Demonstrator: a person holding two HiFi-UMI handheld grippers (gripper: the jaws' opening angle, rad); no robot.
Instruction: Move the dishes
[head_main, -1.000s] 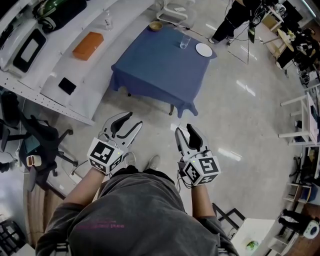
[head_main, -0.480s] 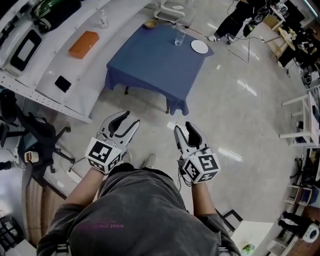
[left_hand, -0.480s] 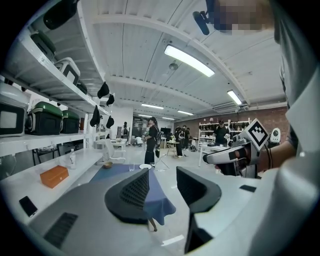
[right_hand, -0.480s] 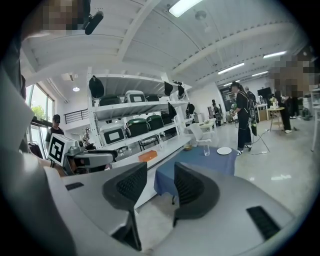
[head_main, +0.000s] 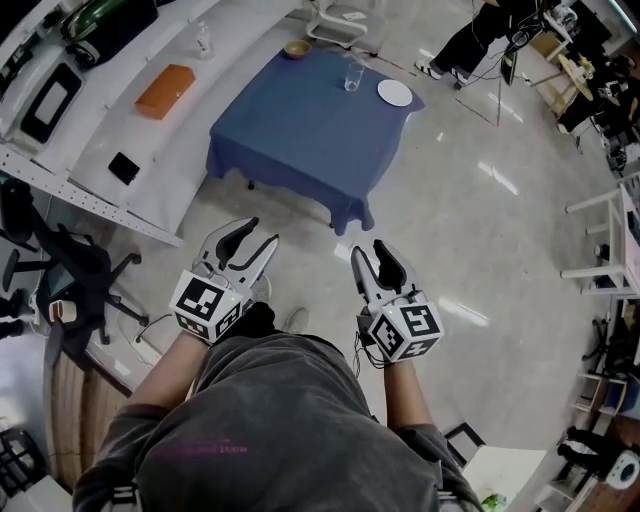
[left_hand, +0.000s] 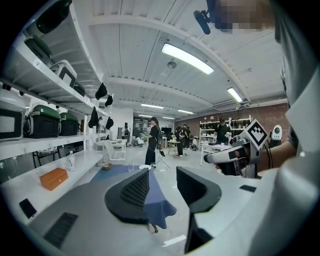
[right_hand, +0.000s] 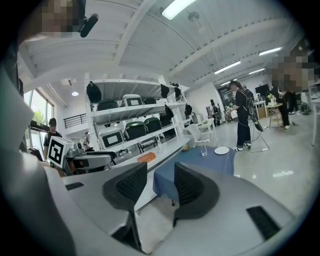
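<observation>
three dishes sit along the far edge of the square table draped in a blue cloth (head_main: 300, 130): a white round plate (head_main: 394, 93) at the right corner, a clear glass tumbler (head_main: 352, 76) just beside it, and a small brown bowl (head_main: 296, 48) at the far left corner. all are well apart from the person, who stands on the pale glossy floor (head_main: 480, 250) short of the table.

left gripper (head_main: 258, 233) and right gripper (head_main: 368, 250) are held out side by side in front of the body, aimed at the table and tipped slightly down. this looks like a carrying pose for the approach, with nothing in reach. in the left gripper view the jaws are parted and only the distant blue cloth shows through the gap. in the right gripper view the jaws are moderately parted with nothing between them, and plate and tumbler show beyond. both are empty.

judgement: approach stage, no dish handled yet.

writing: a black-and-white square marker on each gripper's cube, no letters. faint pink print on the grey shirt (head_main: 280, 420) is too blurred to read. the flat orange box (head_main: 165, 90) on the long white shelf (head_main: 110, 140) shows no legible label.
</observation>
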